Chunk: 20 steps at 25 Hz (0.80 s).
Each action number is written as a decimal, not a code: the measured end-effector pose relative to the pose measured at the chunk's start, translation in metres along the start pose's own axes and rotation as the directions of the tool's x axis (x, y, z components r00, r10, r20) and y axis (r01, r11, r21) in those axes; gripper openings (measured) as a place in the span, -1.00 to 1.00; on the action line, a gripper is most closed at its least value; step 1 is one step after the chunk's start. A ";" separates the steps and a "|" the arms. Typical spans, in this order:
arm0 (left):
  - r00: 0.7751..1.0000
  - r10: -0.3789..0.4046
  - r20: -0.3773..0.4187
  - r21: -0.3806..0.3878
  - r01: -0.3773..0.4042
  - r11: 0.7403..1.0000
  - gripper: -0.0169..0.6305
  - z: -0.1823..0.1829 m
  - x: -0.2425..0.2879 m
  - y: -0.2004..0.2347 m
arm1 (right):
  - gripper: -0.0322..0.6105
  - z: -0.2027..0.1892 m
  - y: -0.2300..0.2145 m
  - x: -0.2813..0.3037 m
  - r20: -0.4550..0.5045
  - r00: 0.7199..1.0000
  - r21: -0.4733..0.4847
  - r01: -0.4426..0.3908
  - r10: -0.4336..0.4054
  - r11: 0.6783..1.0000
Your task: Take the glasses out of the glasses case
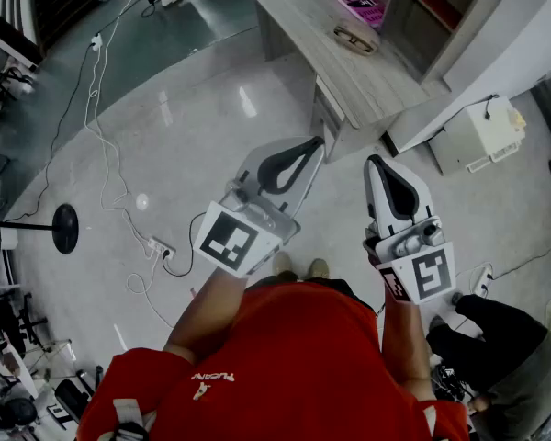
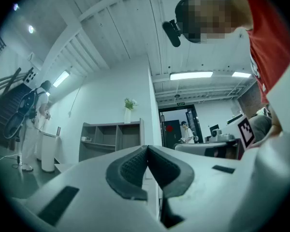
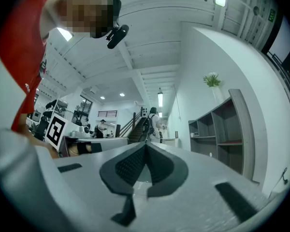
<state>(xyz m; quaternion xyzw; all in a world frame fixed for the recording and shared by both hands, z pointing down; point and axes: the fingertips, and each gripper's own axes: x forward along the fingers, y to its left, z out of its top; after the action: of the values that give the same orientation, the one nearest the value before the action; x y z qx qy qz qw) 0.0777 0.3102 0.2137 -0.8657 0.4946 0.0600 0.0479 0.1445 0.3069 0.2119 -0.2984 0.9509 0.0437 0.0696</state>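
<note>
1. The left gripper [image 1: 314,143] had its jaws pressed together with nothing between the dark pads. The left gripper view showed only the room beyond them.
2. The right gripper [image 1: 377,163] was closed and empty too, its pads meeting at the tip.
3. Both were held out in front of the person [image 1: 294,356] in the red shirt, side by side and about level, over the bare floor [image 1: 211,136]. I judged this a ready or carrying posture and not a working one, since nothing lay within reach.
4. The task's thing seemed to be the small oval brownish object, probably the glasses case [image 1: 355,39]. It lay flat on the wooden desk [image 1: 298,12], just beside a pink box [image 1: 360,7]. It was too small to tell whether it stood open or shut, or whether glasses lay inside.
5. The case was well apart from both grippers and ahead of them, so the task looked not yet begun.
6. The person would probably need to step up to the desk and part the jaws before either could take hold. One gripper could then steady the case while the other lifted the glasses out.
7. A power strip [image 1: 162,246] and white cables lay on the floor to the left, off the straight path to the desk. They looked like a trip risk only if the person drifted that way.
</note>
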 end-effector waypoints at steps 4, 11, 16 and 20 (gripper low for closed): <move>1.000 0.004 0.001 -0.002 -0.004 1.000 -0.91 0.000 -0.003 0.004 | -0.89 -0.002 0.003 0.002 -0.004 1.000 -0.002 -0.002 0.002 1.000; 1.000 0.017 -0.001 -0.015 -0.017 1.000 -0.91 -0.005 -0.014 0.016 | -0.89 -0.006 0.014 0.012 0.017 0.999 0.035 -0.041 0.040 0.999; 1.000 0.025 0.007 -0.006 -0.025 1.000 -0.91 -0.004 -0.026 0.042 | -0.89 -0.013 0.019 0.029 0.008 1.000 0.030 -0.027 0.027 0.999; 1.000 0.014 0.009 -0.003 -0.014 1.000 -0.91 -0.007 -0.035 0.065 | -0.89 -0.020 0.020 0.047 -0.001 1.000 0.023 0.006 -0.006 1.000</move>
<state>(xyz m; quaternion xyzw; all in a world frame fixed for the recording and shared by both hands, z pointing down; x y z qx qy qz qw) 0.0040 0.3062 0.2243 -0.8620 0.5004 0.0650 0.0483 0.0927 0.2946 0.2250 -0.3004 0.9505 0.0326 0.0727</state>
